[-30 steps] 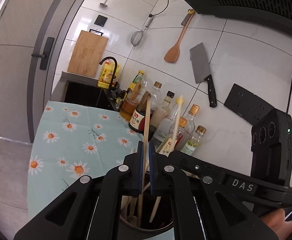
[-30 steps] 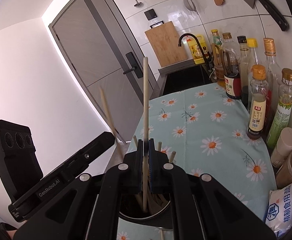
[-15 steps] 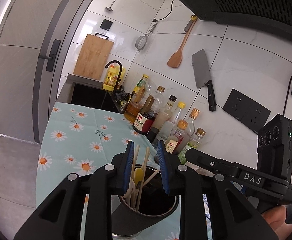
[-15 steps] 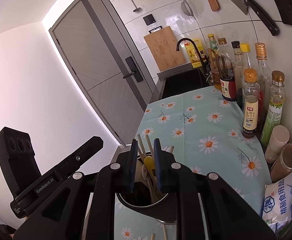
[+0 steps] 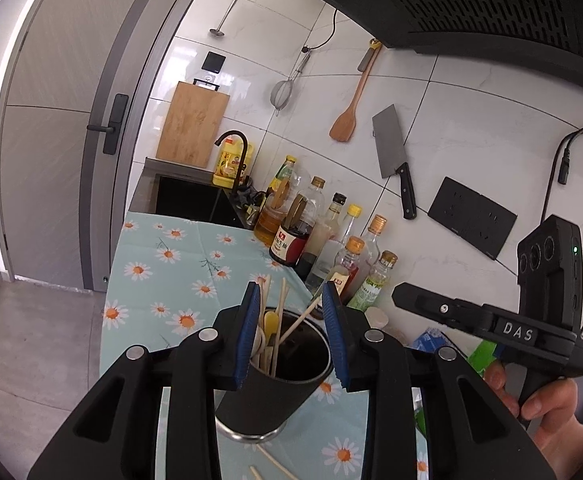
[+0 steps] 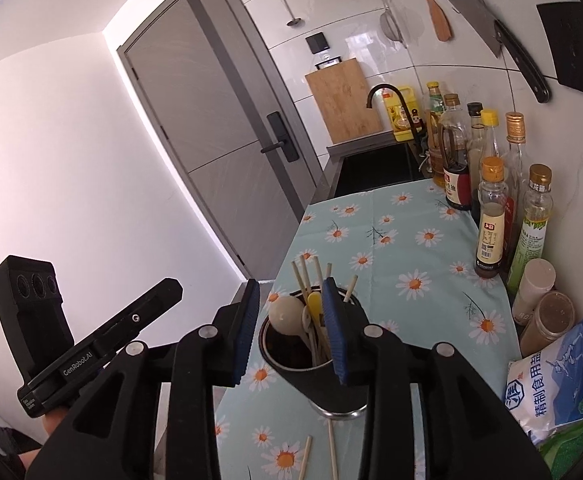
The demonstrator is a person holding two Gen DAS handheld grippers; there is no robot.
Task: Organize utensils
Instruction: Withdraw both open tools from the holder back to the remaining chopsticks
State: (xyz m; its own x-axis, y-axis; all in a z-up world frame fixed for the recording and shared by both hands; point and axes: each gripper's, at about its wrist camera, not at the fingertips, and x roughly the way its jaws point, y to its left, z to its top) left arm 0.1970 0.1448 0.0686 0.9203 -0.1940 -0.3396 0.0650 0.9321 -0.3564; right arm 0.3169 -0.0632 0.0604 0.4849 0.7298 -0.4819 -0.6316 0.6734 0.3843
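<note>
We look along two hand-held grippers over a counter covered by a daisy-print tablecloth [image 5: 163, 280]. In the left wrist view, a grey door fills the left side, and the left gripper [image 5: 293, 334] sits at bottom centre with its blue-padded jaws spread apart, holding nothing. Between them in the frame stands a dark utensil holder [image 5: 269, 396], upright on the cloth at lower centre. Its chopsticks [image 5: 281, 320] stand with their long axes near vertical, tips fanning upward; one leans toward the upper right. A yellow spoon [image 5: 270, 322] stands among them. Two loose chopsticks [image 5: 271, 462] lie on the cloth at the bottom edge, cut off by the frame. To the right, a row of bottles [image 5: 331, 248] lines the tiled wall, and the right gripper's housing appears at far right, held by a hand [image 5: 547, 416].

In the right wrist view, the left gripper's housing occupies the lower left. The right gripper [image 6: 291, 330] at bottom centre also has its jaws wide apart and empty. The holder [image 6: 315, 376] stands between them in the frame, its near rim partly hidden by the right-hand pad. A pale round spoon [image 6: 285, 312] rests at its left rim. Loose chopsticks [image 6: 331, 448] lie below the holder, running roughly top to bottom, their lower ends hidden behind the gripper body. A salt bag [image 6: 559, 376] sits at lower right, cut off by the edge.
</note>
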